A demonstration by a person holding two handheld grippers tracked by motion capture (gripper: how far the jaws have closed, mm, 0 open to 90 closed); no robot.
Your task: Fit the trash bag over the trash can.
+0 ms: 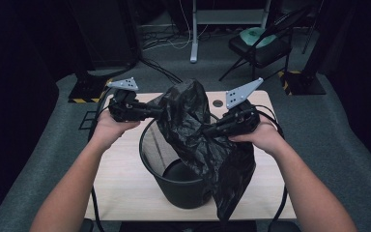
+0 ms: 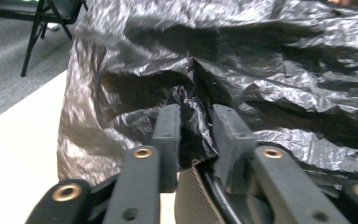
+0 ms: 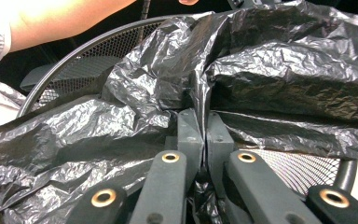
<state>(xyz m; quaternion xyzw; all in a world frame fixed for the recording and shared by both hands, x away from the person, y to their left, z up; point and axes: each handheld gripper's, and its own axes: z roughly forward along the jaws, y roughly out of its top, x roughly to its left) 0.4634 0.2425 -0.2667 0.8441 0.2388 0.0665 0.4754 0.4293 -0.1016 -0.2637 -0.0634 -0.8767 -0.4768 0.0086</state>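
A crumpled black plastic bag (image 1: pixel 193 111) hangs over a black mesh waste bin (image 1: pixel 183 193) on the table and drapes down the bin's right side. My left gripper (image 1: pixel 158 112) reaches in from the left at the bag's upper edge. In the left gripper view its jaws (image 2: pixel 196 126) pinch a bunched fold of the bag (image 2: pixel 279 70), with the bin's mesh (image 2: pixel 191 196) just below. My right gripper (image 1: pixel 208 129) comes in from the right. In the right gripper view it (image 3: pixel 203 126) is shut tight on a thin pleat of the bag (image 3: pixel 279 74) above the bin's rim (image 3: pixel 74 60).
The bin stands near the front of a light wooden table (image 1: pixel 125 183) with a round hole (image 1: pixel 217 103) at its back. Cables trail off both sides. Behind the table are a folding chair (image 1: pixel 258 46), a desk leg (image 1: pixel 193 34) and grey carpet.
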